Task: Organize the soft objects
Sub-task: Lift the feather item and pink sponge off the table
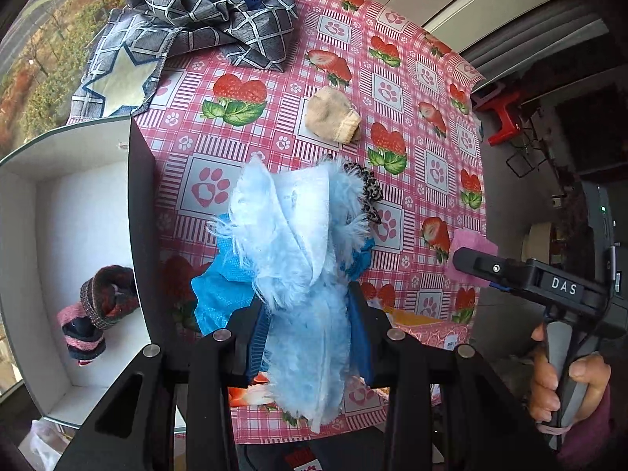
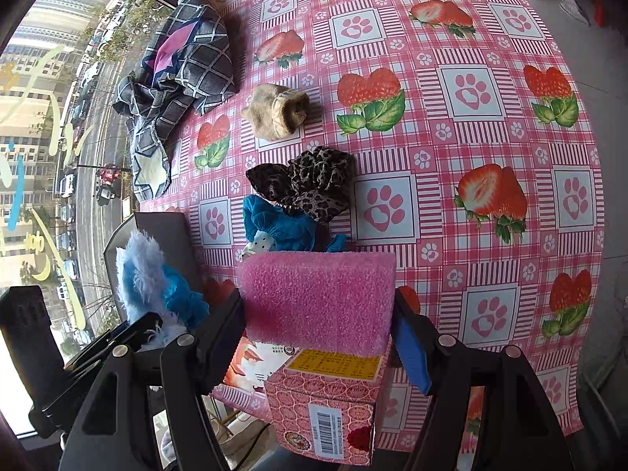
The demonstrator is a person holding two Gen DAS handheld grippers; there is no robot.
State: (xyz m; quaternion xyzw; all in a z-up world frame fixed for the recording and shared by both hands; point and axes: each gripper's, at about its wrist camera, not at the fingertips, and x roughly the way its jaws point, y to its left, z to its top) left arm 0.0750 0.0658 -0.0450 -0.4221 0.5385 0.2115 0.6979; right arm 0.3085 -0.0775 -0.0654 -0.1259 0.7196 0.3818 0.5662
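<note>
My left gripper (image 1: pixel 306 306) is shut on a light blue fluffy piece (image 1: pixel 286 227) with bright blue fabric hanging at its side, held above the table beside a white box (image 1: pixel 78 204). A striped knitted piece (image 1: pixel 98 310) lies in that box. My right gripper (image 2: pixel 318 306) is shut on a pink sponge (image 2: pixel 318 294), raised over a pink patterned carton (image 2: pixel 325 412). On the strawberry tablecloth (image 2: pixel 471 137) lie a leopard-print scrunchie (image 2: pixel 314 184), a teal garment (image 2: pixel 282 223) and a beige sock (image 2: pixel 276 112). In the right wrist view the left gripper (image 2: pixel 145 325) and fluffy piece (image 2: pixel 137 274) show at the left.
A crumpled grey checked cloth (image 1: pixel 204 19) lies at the far side of the table by the window. The box's black outer wall (image 1: pixel 141 216) stands just left of the fluffy piece. A hand (image 1: pixel 565 384) grips the right tool's handle. A red stool (image 1: pixel 502 117) stands past the table edge.
</note>
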